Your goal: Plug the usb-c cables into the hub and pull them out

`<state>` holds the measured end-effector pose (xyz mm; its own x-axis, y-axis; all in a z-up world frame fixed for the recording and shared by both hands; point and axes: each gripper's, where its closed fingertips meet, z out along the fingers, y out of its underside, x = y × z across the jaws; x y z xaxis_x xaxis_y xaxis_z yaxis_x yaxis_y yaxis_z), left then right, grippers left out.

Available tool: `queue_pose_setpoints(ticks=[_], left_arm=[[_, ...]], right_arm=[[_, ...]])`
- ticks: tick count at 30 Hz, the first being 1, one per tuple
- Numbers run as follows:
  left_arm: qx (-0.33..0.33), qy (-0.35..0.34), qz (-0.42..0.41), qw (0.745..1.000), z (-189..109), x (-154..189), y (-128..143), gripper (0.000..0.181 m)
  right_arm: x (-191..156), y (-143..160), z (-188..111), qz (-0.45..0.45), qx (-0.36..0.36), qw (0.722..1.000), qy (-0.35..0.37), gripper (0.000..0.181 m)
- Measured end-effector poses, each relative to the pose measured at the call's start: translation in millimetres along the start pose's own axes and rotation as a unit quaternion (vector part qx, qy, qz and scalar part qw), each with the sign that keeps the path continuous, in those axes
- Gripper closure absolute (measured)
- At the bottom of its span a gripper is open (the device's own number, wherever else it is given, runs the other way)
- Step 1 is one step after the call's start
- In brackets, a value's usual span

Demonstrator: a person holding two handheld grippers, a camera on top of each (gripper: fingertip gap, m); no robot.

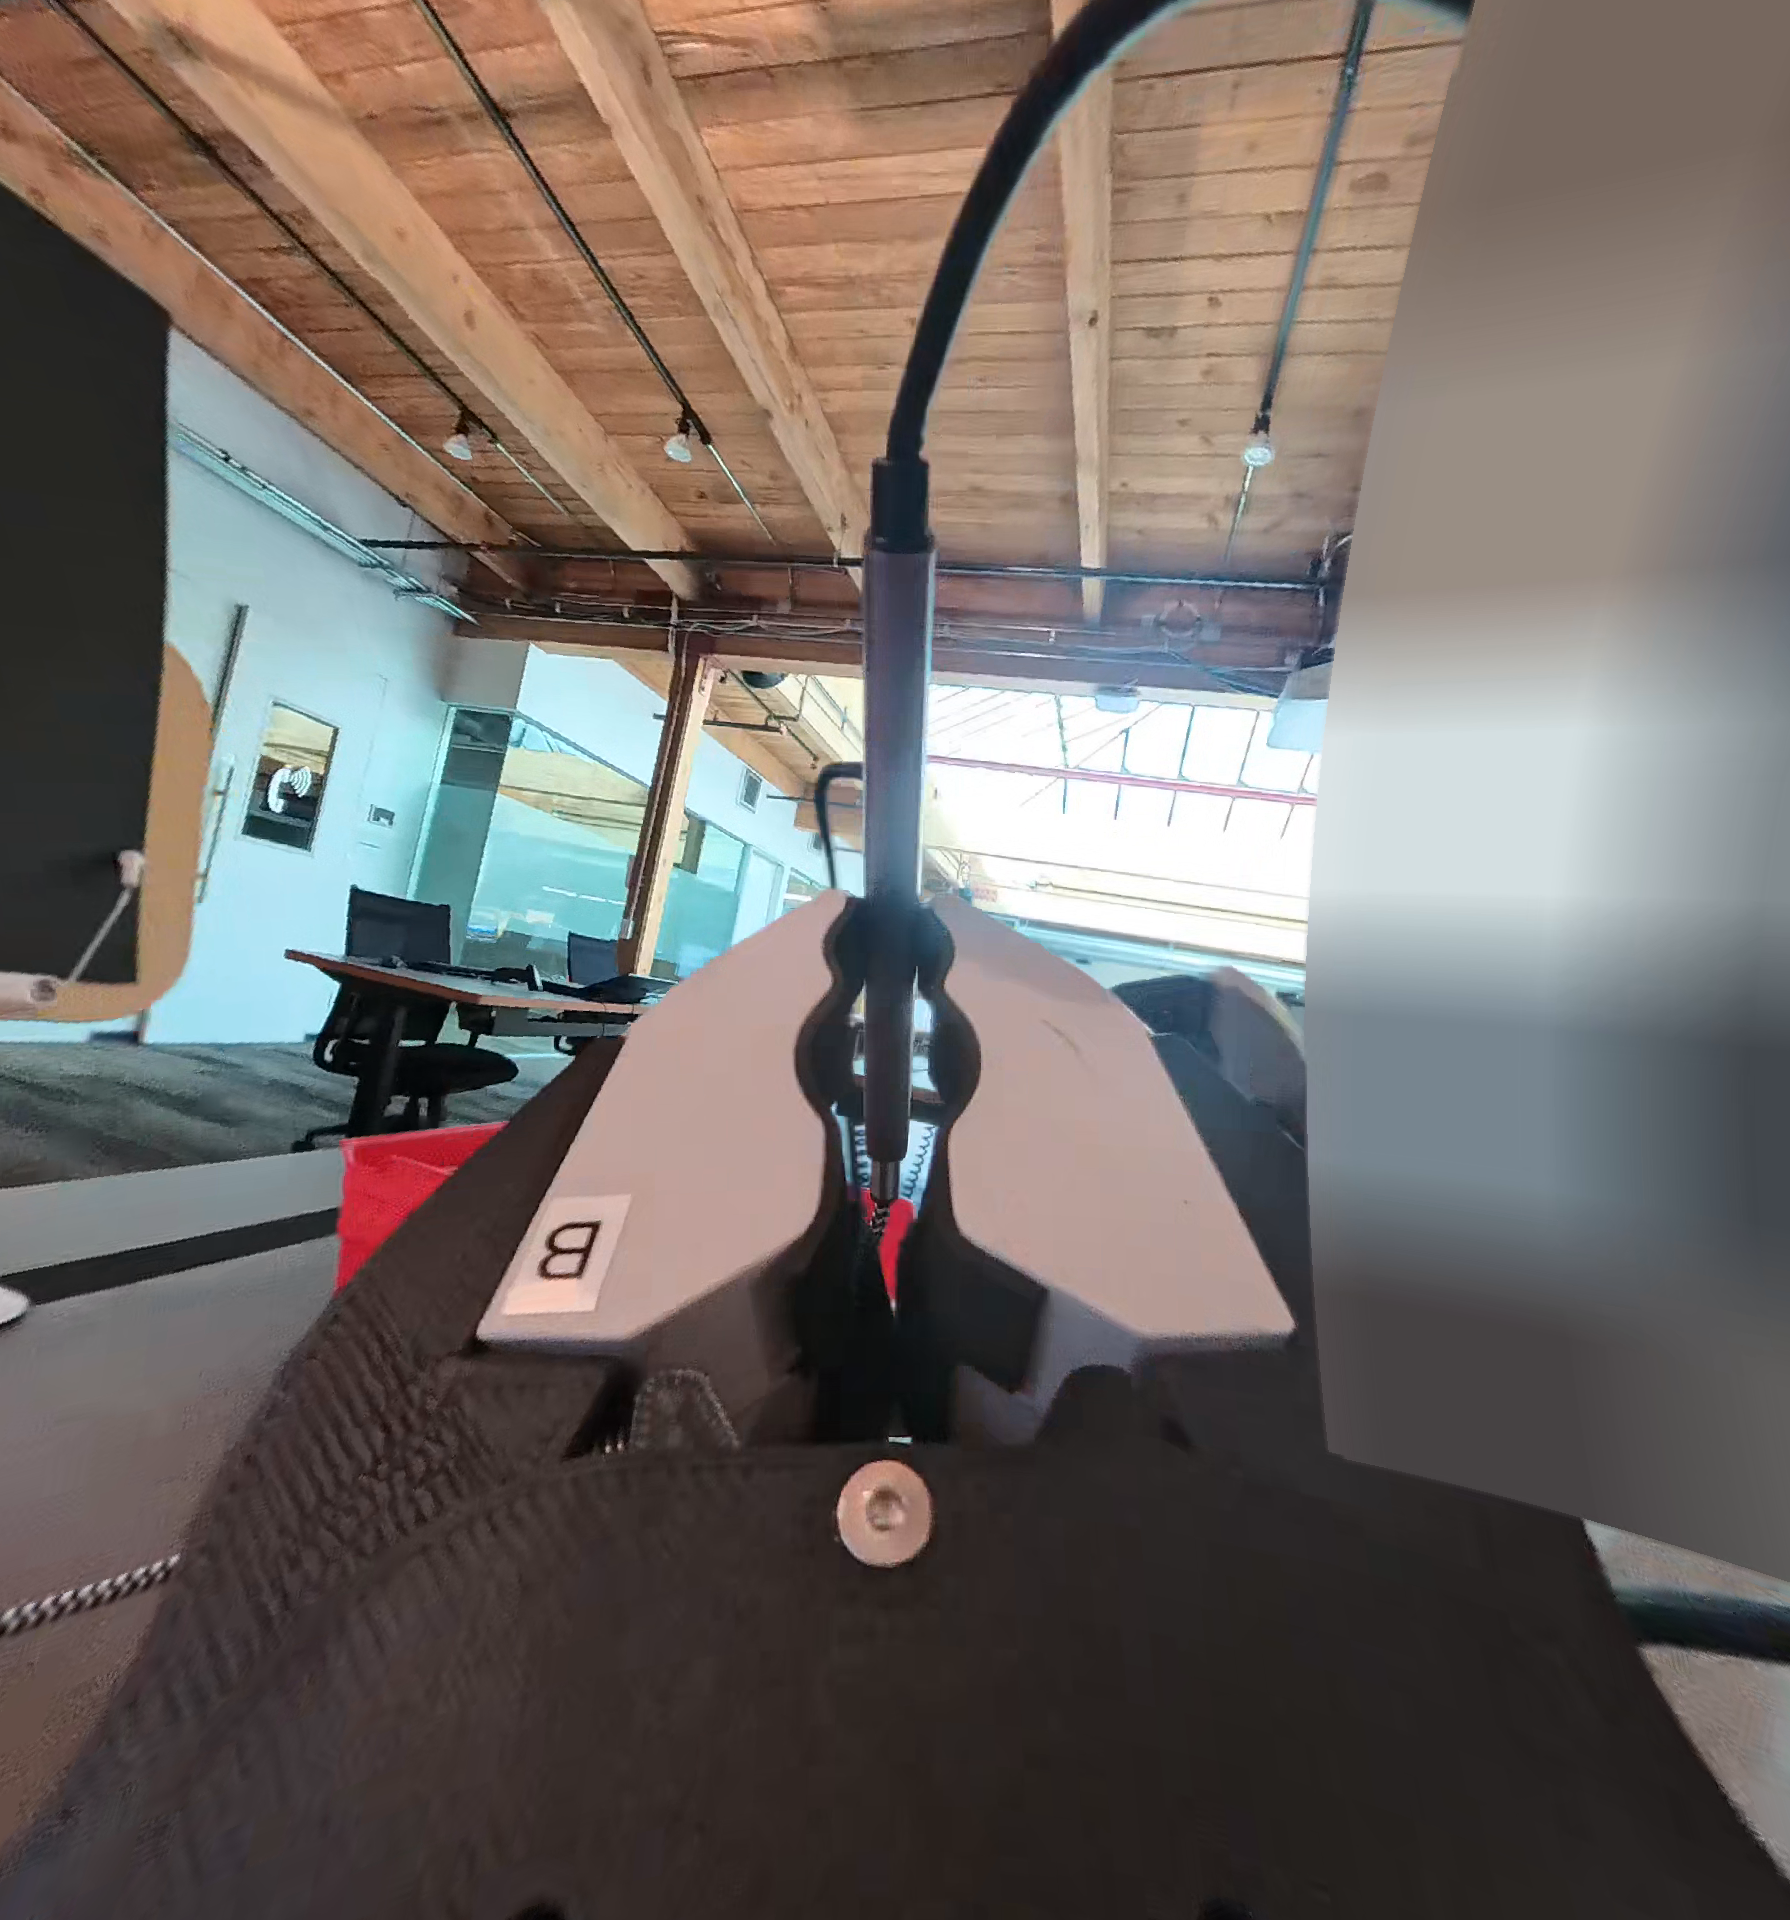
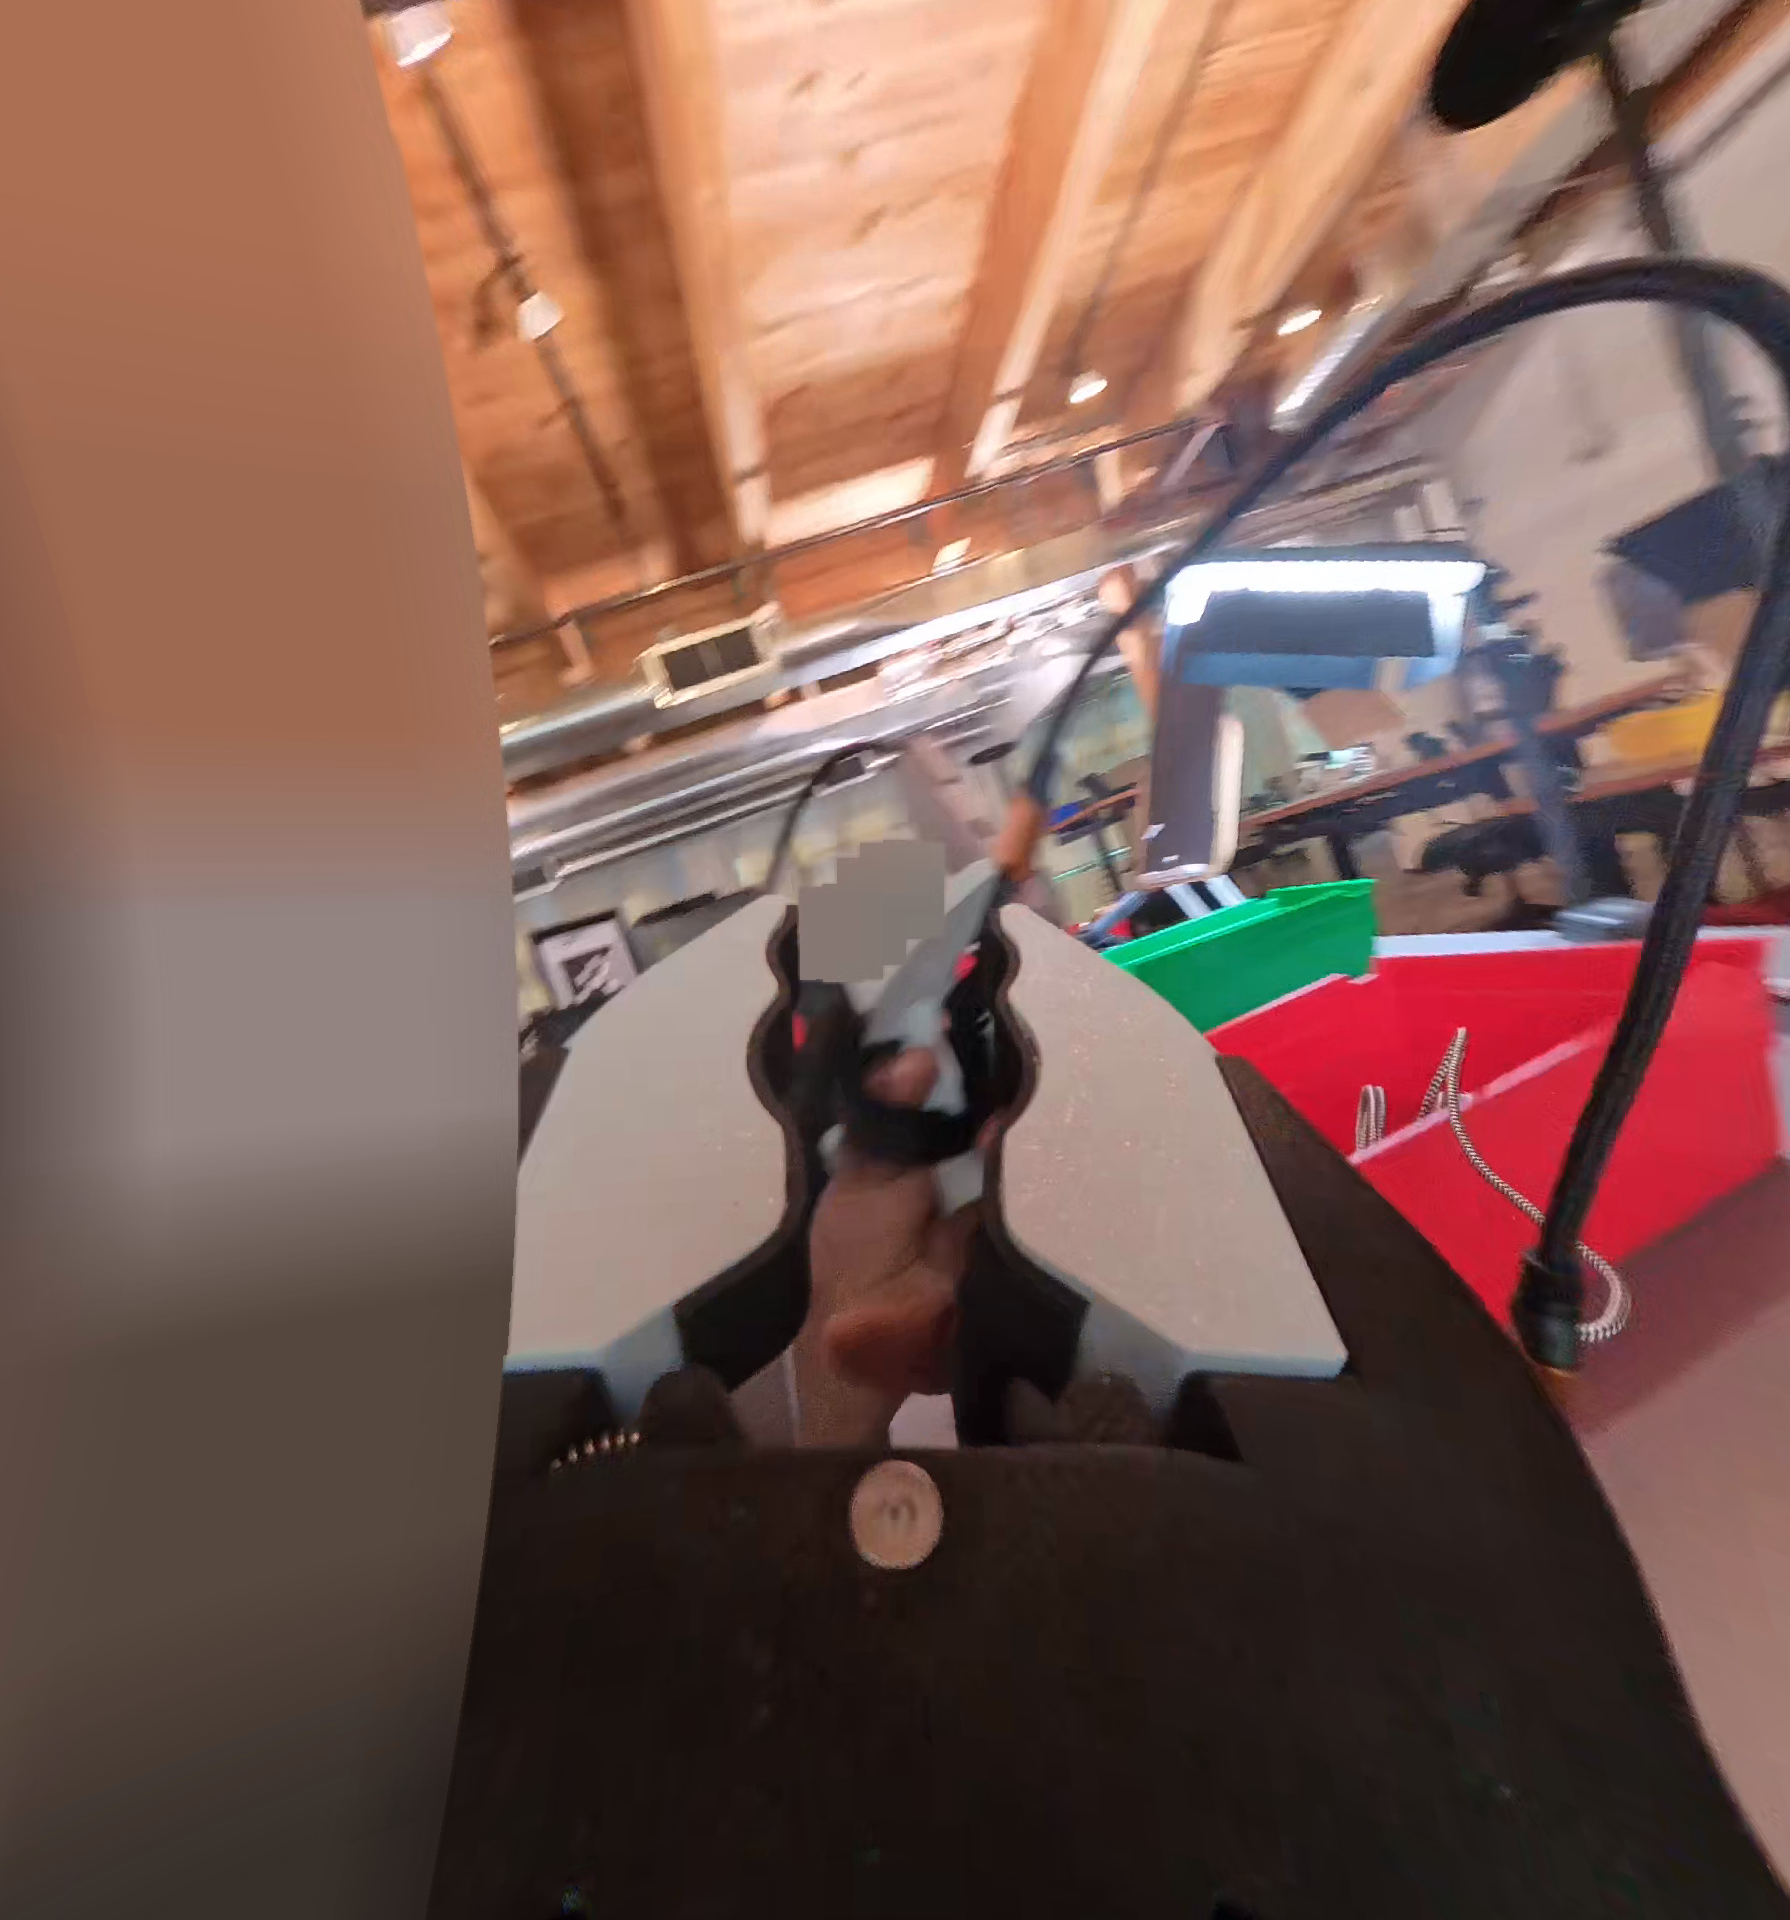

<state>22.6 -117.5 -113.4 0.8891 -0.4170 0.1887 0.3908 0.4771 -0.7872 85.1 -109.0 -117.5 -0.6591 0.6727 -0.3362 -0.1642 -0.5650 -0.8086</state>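
The left gripper (image 1: 889,925) clamps the slim grey hub (image 1: 896,748), its black cable (image 1: 958,260) arching overhead.

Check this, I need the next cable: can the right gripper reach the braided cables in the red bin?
Probably yes. The right gripper has its fingers apart and looks empty. The red bin sits open-topped to its right, with the braided cables poking up. The black cable arching down before it may need skirting.

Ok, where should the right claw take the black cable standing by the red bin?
Likely the thick plug collar at its lower end, approached low from the side: it looks rigid and sits on the table, while the black cable rises from it in a loose arch.
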Motion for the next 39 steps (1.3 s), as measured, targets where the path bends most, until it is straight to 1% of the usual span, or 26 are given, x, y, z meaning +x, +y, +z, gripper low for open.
queue_pose_setpoints(ticks=[2,4,6,8,11,13,18,20,22,24,26,27,28,29,30,31,32,34,35,37,39], left_arm=[[0.003,0.003,-0.007,1.000,3.0,5.8,14.5,0.174],[0.001,-0.005,0.015,1.000,4.6,9.0,26.0,0.174],[-0.010,-0.027,0.064,0.998,5.0,7.5,34.4,0.174],[-0.022,-0.046,0.130,0.990,5.8,7.1,40.2,0.174],[-0.052,-0.072,0.253,0.963,6.8,7.1,49.4,0.174],[-0.059,-0.083,0.296,0.950,6.4,8.7,52.1,0.174],[-0.101,-0.112,0.389,0.909,5.1,3.7,55.9,0.171],[-0.116,-0.110,0.425,0.891,6.0,6.4,56.1,0.171],[-0.124,-0.103,0.435,0.886,7.0,11.5,56.4,0.174],[-0.128,-0.109,0.462,0.871,7.9,14.5,56.9,0.174],[-0.133,-0.116,0.465,0.868,9.5,16.6,57.8,0.174],[-0.137,-0.119,0.464,0.867,8.5,16.3,58.6,0.174],[-0.137,-0.129,0.473,0.861,1.6,14.3,57.4,0.174],[-0.138,-0.142,0.475,0.857,-7.5,9.9,55.2,0.174],[-0.138,-0.137,0.465,0.864,-10.7,7.2,53.1,0.174],[-0.136,-0.131,0.450,0.873,-11.3,5.3,49.6,0.174],[-0.121,-0.133,0.445,0.878,-10.5,5.1,42.7,0.174],[-0.101,-0.128,0.437,0.885,-6.7,8.9,36.6,0.174],[-0.098,-0.130,0.439,0.883,-6.5,9.7,36.0,0.174],[-0.104,-0.134,0.458,0.872,-8.9,9.7,36.2,0.174],[-0.106,-0.131,0.466,0.868,-10.4,10.2,34.8,0.174]], right_arm=[[26.8,0.8,2.1,0.022,0.019,0.998,0.054,0.143],[40.2,1.0,3.4,0.058,0.035,0.996,0.060,0.143],[44.6,2.8,6.1,0.098,0.046,0.993,0.053,0.142],[49.5,6.9,8.6,0.099,0.050,0.991,0.070,0.143],[51.7,7.3,10.6,0.083,0.057,0.991,0.089,0.153],[51.1,9.6,12.0,0.068,0.047,0.992,0.095,0.170],[49.0,11.2,9.3,0.045,0.050,0.993,0.100,0.171],[45.8,9.6,8.3,0.039,0.058,0.993,0.092,0.171],[42.7,8.0,7.3,0.043,0.065,0.994,0.079,0.171],[40.3,5.8,5.8,0.030,0.068,0.994,0.075,0.171],[39.5,3.0,4.2,0.033,0.072,0.994,0.072,0.171],[45.2,-9.5,-2.6,0.035,0.109,0.989,0.089,0.171],[54.2,-43.8,-25.1,0.027,0.191,0.975,0.108,0.171],[64.3,-80.6,-55.2,0.018,0.252,0.959,0.127,0.171],[70.1,-105.9,-79.0,-0.010,0.271,0.951,0.151,0.171],[72.1,-113.6,-86.8,-0.044,0.242,0.954,0.173,0.171],[71.6,-108.6,-83.7,-0.057,0.191,0.963,0.181,0.170],[61.8,-105.9,-81.4,-0.082,0.149,0.970,0.175,0.171],[58.4,-108.4,-82.6,-0.098,0.130,0.971,0.173,0.170],[56.4,-118.8,-88.2,-0.113,0.104,0.973,0.173,0.170],[63.8,-123.0,-93.5,-0.113,0.045,0.975,0.185,0.170]])
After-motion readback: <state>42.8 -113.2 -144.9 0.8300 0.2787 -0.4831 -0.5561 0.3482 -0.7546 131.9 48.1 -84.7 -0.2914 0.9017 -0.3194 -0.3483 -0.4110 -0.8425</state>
